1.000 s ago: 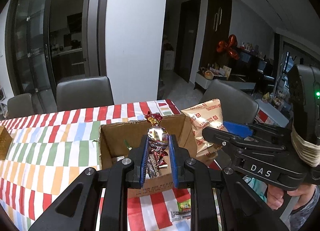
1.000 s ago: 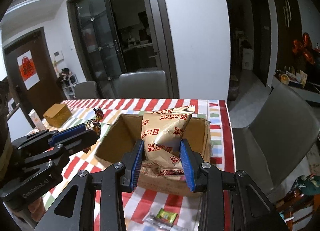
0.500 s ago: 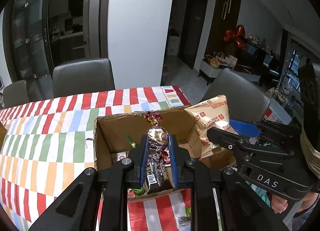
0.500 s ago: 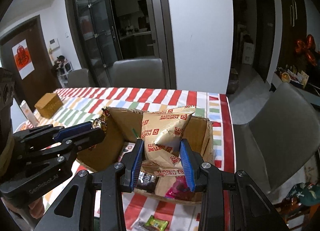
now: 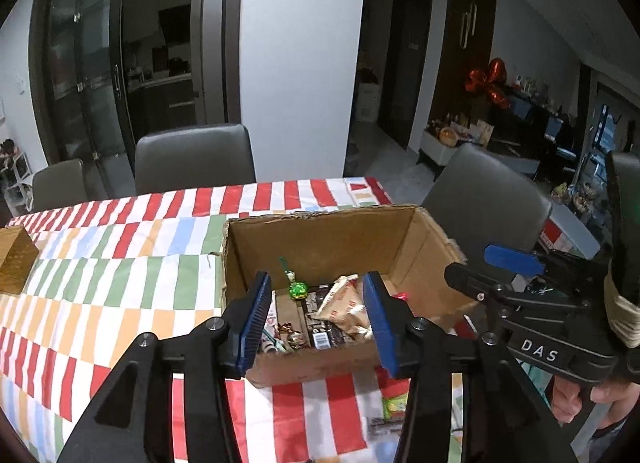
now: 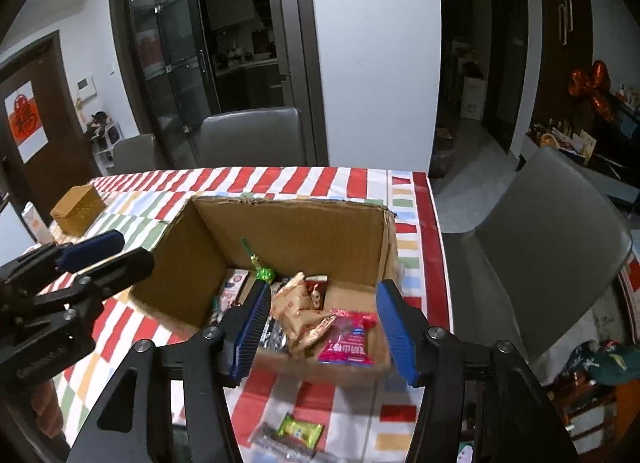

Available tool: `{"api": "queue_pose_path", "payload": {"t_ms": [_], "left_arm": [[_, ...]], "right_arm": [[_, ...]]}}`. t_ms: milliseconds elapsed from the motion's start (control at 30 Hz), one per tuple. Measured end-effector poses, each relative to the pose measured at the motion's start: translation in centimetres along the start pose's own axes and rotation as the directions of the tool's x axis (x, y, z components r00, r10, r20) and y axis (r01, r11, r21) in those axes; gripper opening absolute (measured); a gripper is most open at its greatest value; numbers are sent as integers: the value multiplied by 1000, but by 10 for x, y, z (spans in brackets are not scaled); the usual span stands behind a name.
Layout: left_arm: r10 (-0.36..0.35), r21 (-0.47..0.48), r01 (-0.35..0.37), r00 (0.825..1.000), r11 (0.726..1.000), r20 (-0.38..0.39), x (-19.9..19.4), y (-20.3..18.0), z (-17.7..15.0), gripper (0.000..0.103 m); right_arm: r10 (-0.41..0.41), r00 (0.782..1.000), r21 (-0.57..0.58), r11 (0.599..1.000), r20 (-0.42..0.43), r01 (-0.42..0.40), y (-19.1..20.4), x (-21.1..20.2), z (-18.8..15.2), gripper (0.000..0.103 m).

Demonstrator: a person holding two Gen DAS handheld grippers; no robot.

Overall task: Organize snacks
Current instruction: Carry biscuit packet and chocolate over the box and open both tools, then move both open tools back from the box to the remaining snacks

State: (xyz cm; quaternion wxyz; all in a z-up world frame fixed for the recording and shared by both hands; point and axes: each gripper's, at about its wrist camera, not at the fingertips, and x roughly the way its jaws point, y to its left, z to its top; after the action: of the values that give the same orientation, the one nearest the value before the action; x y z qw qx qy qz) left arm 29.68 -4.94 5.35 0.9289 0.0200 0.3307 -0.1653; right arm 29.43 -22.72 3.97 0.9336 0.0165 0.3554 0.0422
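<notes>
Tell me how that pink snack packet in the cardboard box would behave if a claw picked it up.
The pink snack packet looks like thin, glossy film, so it would probably feel light and slightly slippery. Its crimped ends suggest it would crumple rather than stay stiff. It lies flat on the floor of the cardboard box, so rolling seems unlikely.

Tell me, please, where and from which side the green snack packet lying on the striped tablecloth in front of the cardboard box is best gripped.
Grip the green packet across its short width at the middle, coming from above. It lies flat on the tablecloth, apart from the cardboard box, so only the top is free. Other wrappers lie close beside it, so I would keep the tongs narrow.
</notes>
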Motion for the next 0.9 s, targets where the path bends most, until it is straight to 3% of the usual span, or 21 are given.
{"api": "queue_pose_path", "payload": {"t_ms": [267, 600, 900], "left_arm": [[24, -2, -24, 999, 1000, 47, -44, -11, -21, 54], [71, -34, -69, 994, 997, 81, -83, -12, -59, 62], [104, -77, -102, 994, 992, 27, -87, -11, -101, 67]], "right_arm": [[0, 998, -6, 1000, 69, 0, 6, -47, -25, 56], [-32, 992, -9, 999, 122, 33, 15, -83, -59, 66], [-85, 991, 5, 996, 107, 85, 17, -91, -97, 76]]}}
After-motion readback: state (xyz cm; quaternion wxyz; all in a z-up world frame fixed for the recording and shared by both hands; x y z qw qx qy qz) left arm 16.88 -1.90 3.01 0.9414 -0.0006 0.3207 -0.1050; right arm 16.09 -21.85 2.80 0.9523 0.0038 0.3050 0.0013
